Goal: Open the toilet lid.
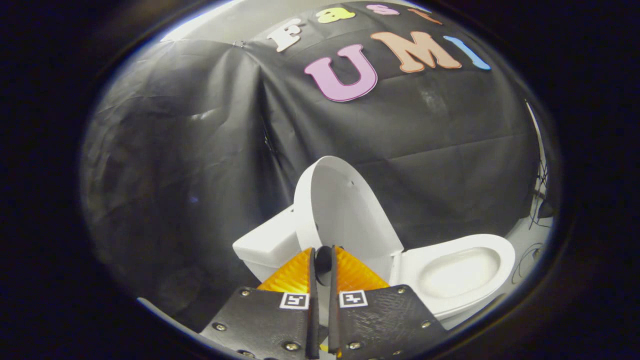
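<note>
The white toilet lid (345, 205) stands raised and upright, its inner face turned toward me. It rises between the tank (267, 242) on the left and the open bowl with its seat (457, 270) on the right. My gripper (323, 251) is low in front of the lid's lower part, with its fingertips (300, 270) just before the hinge end. The two fingers are almost together, leaving a narrow slit. A small dark round thing (324, 260) shows in that slit at the tips; I cannot tell what it is. The lid's bottom edge is hidden behind the fingers.
The black cloth wall (200, 150) hangs close behind the toilet and wraps around to the left. To the right of the bowl, dark cables (537, 200) hang over a strip of pale floor (530, 235).
</note>
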